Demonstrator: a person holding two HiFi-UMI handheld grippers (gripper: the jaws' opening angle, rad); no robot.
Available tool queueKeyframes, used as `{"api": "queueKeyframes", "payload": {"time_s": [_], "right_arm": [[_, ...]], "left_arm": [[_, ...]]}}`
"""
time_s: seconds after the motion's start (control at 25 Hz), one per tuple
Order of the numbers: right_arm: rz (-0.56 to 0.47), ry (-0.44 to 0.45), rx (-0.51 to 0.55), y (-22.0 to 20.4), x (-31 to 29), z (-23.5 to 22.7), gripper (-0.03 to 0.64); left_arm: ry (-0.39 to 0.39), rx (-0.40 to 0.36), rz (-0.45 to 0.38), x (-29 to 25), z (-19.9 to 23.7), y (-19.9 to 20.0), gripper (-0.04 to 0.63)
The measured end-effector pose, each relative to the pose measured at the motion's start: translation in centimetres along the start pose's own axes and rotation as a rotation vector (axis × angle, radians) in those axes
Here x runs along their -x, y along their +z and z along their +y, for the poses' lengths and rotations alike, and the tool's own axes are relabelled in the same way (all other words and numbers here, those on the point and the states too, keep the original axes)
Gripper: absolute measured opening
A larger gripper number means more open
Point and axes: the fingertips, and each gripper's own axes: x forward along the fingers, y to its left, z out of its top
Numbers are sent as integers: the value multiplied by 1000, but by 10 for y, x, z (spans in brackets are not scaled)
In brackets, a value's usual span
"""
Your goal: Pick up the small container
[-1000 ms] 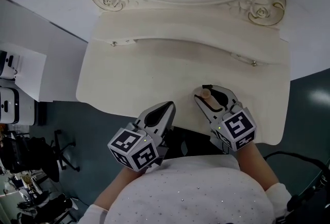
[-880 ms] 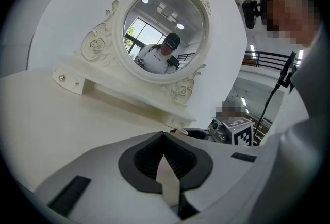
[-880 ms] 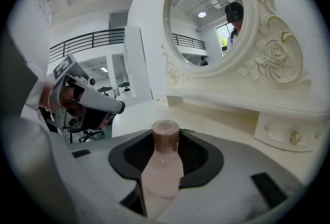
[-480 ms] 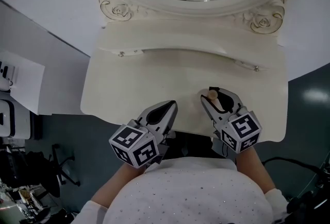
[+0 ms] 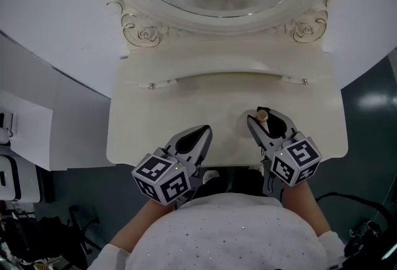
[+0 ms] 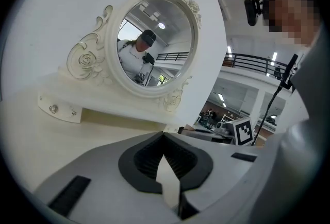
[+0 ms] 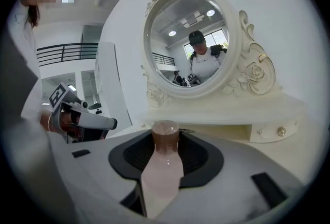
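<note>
Container (image 7: 164,164) is clamped in the right gripper (image 5: 265,120), lower right of the head view, probably clear of the vanity (image 5: 155,132). Left gripper (image 5: 202,133) is closed, empty. Smooth and narrow, the container could slip if the squeeze eases.

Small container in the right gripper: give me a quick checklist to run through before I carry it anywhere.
1. Small container sits between the jaws of the right gripper, pads pressing on both sides: ok.
2. Brown cap is on the container: ok.
3. Container's bottom is off the tabletop: cannot tell, the jaws hide it.
4. Left gripper has its jaws together with nothing between them, and it is apart from the container: ok.
5. Container is well short of the mirror frame: ok.
</note>
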Motion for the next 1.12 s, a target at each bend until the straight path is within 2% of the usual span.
{"api": "queueKeyframes", "payload": {"time_s": [0.16,0.44,0.64,0.96,1.12], "right_arm": [[-69,-46,-68,19,7,10,141],[-145,-137,-15,50,32,37,141],[-156,-191,9,59,51,53,141],[-171,-227,17,72,72,76,141],[-191,-218,25,79,78,90,141]], "left_arm": [[-65,-39,7,7,2,8,0],[-156,-99,-10,26,-3,32,0],[-195,-97,-45,32,-15,51,0],[-323,-145,-17,35,-48,57,0],[-326,-152,-37,40,-52,58,0]]}}
